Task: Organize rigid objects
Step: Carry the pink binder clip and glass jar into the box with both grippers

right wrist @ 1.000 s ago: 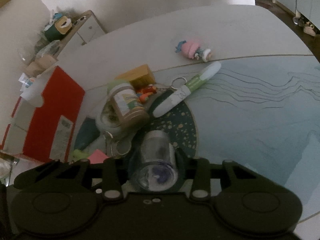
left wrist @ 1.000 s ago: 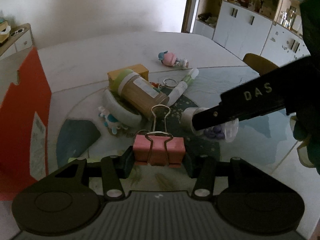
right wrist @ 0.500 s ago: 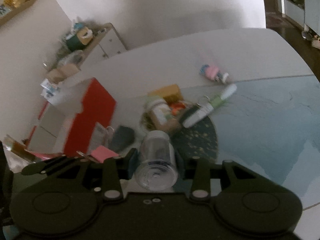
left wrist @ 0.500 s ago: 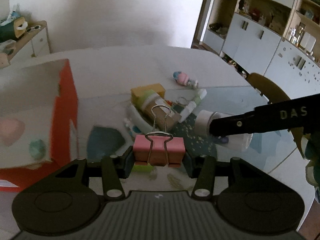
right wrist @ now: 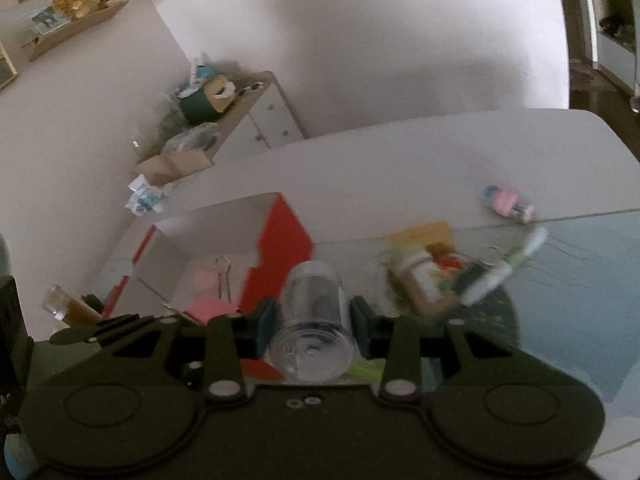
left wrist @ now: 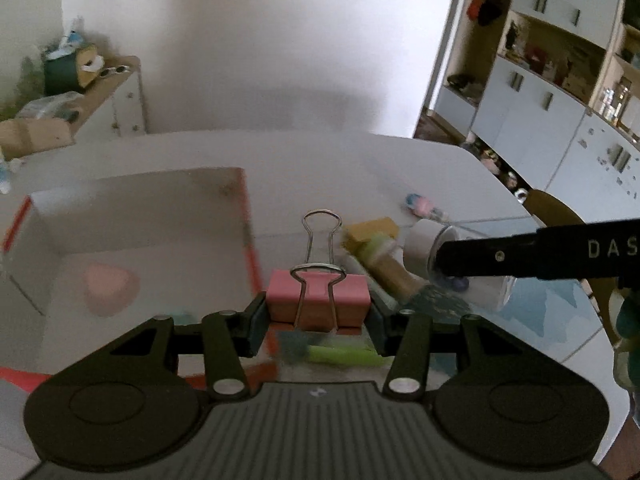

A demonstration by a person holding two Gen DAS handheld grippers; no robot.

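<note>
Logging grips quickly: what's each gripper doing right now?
Left gripper: closed on the pink metal binder clip.
Right gripper: closed on the clear plastic jar.

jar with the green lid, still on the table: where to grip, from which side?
Grip the jar across its brown body, below the green lid, coming from above. It lies on its side in the pile, so the round flanks look easiest to reach; neighbours crowd both ends. Blur hides detail.

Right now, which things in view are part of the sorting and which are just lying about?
In play: pink binder clip in left gripper; clear plastic jar in right gripper; red-and-white open box.

Lying about: green tissue box, brown cardboard box on white side cabinet.
</note>
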